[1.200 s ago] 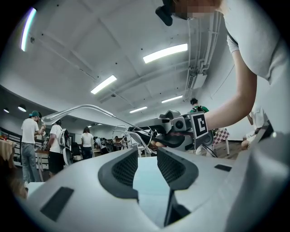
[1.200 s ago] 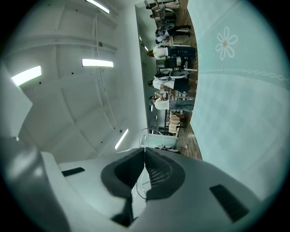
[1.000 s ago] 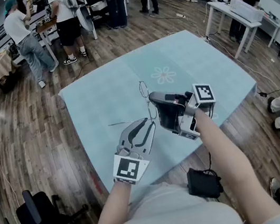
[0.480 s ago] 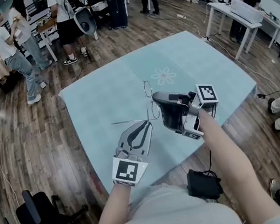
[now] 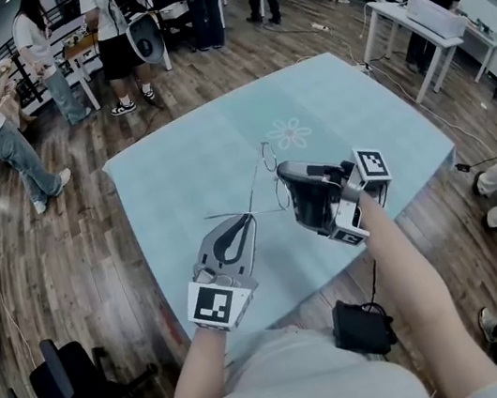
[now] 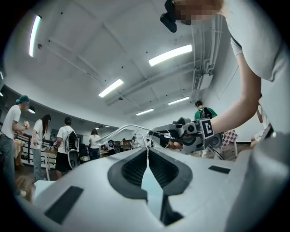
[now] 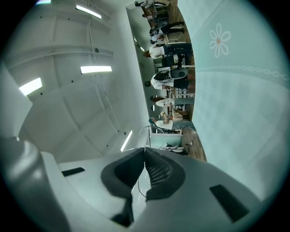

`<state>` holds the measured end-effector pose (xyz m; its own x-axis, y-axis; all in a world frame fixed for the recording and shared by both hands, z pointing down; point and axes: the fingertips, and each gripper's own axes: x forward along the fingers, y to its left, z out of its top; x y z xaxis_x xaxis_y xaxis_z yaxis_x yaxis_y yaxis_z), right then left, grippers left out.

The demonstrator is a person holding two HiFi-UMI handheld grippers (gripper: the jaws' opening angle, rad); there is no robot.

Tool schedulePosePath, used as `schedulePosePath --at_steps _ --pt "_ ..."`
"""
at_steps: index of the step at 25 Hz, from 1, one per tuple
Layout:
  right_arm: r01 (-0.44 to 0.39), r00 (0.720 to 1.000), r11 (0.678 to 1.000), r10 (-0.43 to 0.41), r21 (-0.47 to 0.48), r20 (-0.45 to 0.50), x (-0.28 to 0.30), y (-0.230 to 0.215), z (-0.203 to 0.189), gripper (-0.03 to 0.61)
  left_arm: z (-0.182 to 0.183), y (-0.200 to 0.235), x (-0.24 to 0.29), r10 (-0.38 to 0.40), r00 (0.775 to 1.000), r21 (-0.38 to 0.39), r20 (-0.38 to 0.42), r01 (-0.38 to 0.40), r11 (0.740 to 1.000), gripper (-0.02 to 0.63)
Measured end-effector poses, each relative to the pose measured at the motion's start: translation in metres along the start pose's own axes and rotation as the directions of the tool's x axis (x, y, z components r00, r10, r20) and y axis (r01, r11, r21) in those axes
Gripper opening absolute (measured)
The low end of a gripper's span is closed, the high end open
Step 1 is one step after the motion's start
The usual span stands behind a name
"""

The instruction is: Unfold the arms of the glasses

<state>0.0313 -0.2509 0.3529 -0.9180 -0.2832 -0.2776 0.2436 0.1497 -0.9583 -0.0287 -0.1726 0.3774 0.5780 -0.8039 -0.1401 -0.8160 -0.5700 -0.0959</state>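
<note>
One pair of thin wire-framed glasses [image 5: 266,157] hangs in the air between two grippers, above the near half of the single table [image 5: 187,175], which has a pale blue cloth with one flower print [image 5: 290,133] toward its far side. The left gripper [image 5: 249,215] reaches up from the table's near edge. Its jaws have just been closing and now press together on one slim arm [image 5: 232,214] of the glasses, which runs out toward the table's left edge. In the left gripper view the arm [image 6: 131,127] arches above the tips of the left gripper [image 6: 146,149]. The right gripper [image 5: 280,171] comes in from the right edge, its jaws pinched on the frame. In the right gripper view the glasses' wire rim [image 7: 146,134] passes between the tips of the right gripper [image 7: 144,148]. I cannot make out a second arm.
</note>
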Motion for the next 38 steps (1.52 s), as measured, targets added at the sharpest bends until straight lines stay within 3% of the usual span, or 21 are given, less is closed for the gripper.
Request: schedulePosePath --at_steps 8,29,38 --pt "-0.015 1.0 1.0 0.015 0.007 -0.024 -0.008 -0.001 -0.003 0.009 0.002 0.013 -0.01 0.026 1.0 0.02 0.011 -0.026 0.999 0.02" --pt "-0.113 0.988 0.994 0.113 0.012 -0.106 -0.024 0.017 -0.011 0.009 0.012 0.021 -0.027 -0.023 1.0 0.069 0.008 0.022 0.997 0.02" --pt "-0.095 0.985 0.995 0.096 0.009 -0.142 -0.024 0.016 -0.02 0.009 0.007 0.021 -0.031 -0.046 0.999 0.081 -0.015 0.047 0.996 0.021"
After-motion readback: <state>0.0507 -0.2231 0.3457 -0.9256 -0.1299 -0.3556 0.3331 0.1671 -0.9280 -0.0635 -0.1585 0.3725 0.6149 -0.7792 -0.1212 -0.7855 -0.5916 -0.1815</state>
